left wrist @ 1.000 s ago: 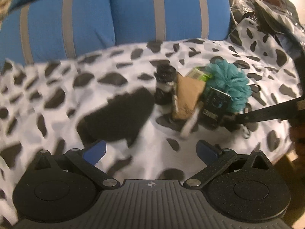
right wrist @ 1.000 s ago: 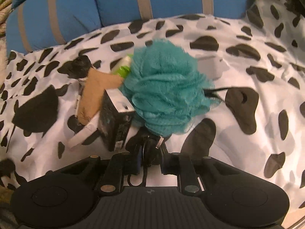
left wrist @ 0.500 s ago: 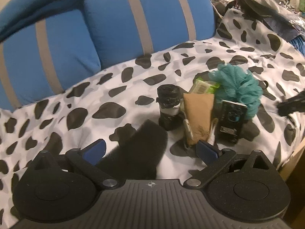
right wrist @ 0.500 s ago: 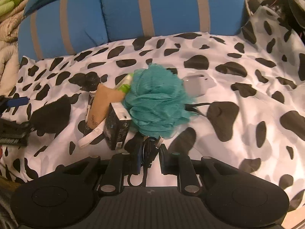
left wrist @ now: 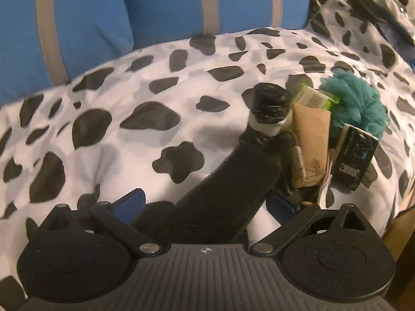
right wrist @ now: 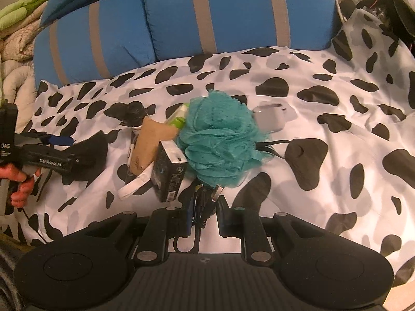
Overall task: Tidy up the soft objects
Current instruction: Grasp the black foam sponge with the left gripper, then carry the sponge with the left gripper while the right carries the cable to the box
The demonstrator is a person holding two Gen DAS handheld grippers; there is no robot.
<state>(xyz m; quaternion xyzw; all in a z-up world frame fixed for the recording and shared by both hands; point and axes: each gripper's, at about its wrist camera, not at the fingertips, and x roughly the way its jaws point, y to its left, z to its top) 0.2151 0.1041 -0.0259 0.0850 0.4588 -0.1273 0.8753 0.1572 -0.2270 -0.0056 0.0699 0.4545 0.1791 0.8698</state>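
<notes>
On the cow-print cover (right wrist: 337, 119), toward its left edge, the left gripper (left wrist: 205, 204) stands wide with a black foam piece (left wrist: 228, 189) lying between its blue pads (left wrist: 131, 203). The jaws have just been closing a little — whether the pads press the foam I cannot tell. Right of it, mid-cover, things sit bunched: a black roll (left wrist: 271, 103), a brown pouch (left wrist: 310, 134), a green tube (left wrist: 315, 98), a black box (right wrist: 170, 169) and the teal pouf (right wrist: 223, 140). A grey case (right wrist: 268, 119) lies just beyond. The right gripper (right wrist: 205, 213) is closed on a black cord (right wrist: 201, 202) at the near edge — blue pillows (right wrist: 233, 10) line the far one.
</notes>
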